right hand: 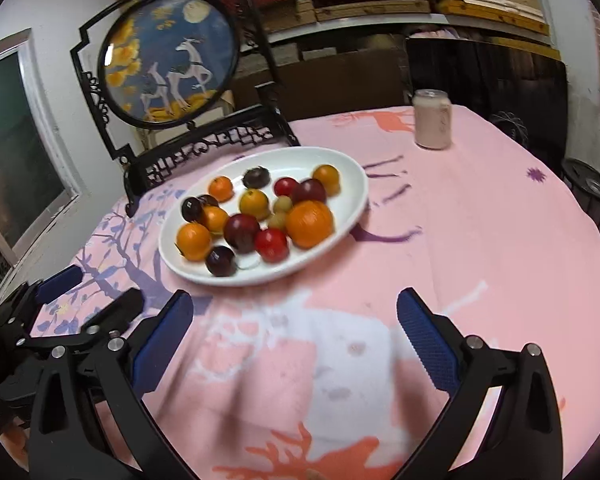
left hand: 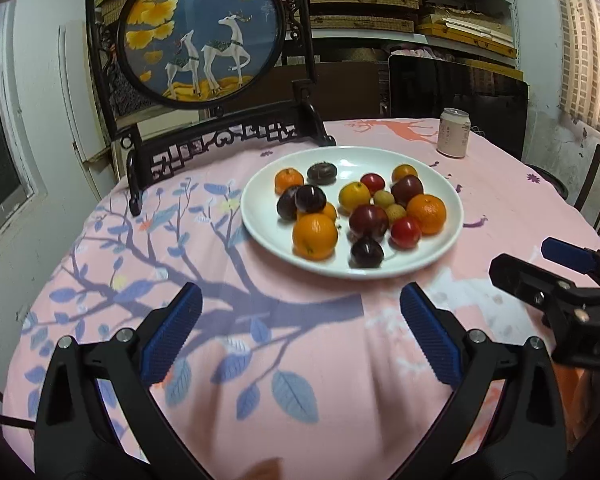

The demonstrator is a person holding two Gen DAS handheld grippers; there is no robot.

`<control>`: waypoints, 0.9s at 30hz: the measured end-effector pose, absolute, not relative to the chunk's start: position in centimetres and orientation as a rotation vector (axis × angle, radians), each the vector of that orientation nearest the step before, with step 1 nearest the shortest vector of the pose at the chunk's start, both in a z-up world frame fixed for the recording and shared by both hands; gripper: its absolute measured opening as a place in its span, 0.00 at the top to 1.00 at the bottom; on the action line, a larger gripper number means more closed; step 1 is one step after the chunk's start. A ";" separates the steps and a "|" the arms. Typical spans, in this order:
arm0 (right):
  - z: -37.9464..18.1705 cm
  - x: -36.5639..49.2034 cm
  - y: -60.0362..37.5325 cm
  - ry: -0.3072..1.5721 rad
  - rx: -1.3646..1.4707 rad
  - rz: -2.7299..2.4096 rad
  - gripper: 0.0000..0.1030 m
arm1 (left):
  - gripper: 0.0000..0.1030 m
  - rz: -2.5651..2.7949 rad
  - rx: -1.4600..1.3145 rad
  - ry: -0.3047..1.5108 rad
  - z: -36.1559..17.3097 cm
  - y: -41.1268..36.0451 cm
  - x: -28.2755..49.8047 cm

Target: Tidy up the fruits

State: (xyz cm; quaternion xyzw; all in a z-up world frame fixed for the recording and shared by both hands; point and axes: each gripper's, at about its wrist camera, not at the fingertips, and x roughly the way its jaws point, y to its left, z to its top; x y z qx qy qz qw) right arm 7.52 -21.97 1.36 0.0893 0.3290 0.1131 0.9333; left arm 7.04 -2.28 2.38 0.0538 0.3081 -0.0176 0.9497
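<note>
Between the blue ribbed pads of the left gripper (left hand: pixel 300 332) lies only pink printed tablecloth (left hand: pixel 228 400); its jaws stand wide apart and hold nothing. The right gripper (right hand: pixel 294 332) is in the same condition: jaws spread wide, nothing between the pads, bare cloth below. Both grippers hover low over the near part of the table, side by side and near each other, each pointing forward toward the dish.

Ahead of both grippers, slightly right of the left one and slightly left of the right one, rests a shallow white ceramic plate (left hand: pixel 260 224). All visible fruit lies on it: orange mandarins (left hand: pixel 314 236), dark purple plums (left hand: pixel 368 220), small red tomato-like fruits (left hand: pixel 405 232) and pale round lychee-like fruits (left hand: pixel 395 213). The kinds lie mixed, touching one another in loose clusters, not grouped by type. No fruit is visible on the cloth.

Assessment: the fruit is gathered onto one plate, which fits a collecting job at its end; it equally fits a sorting job with the grouping outstanding. The pictures do not settle which.

Beyond the plate, far right of the left gripper, stands a pale drink can (left hand: pixel 454 133); far left stands a round deer-painted screen in a black carved frame (left hand: pixel 200 36).
</note>
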 end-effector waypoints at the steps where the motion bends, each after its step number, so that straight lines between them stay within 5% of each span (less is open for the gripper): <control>1: 1.3 7.2 -22.0 0.667 0.178 0.232 0.01 | 0.02 -0.037 0.104 0.629 2.3 -2.2 6.7; 27: 0.9 6.8 -21.6 0.682 0.111 0.276 0.01 | 0.02 -0.050 0.107 0.676 1.4 -2.4 6.7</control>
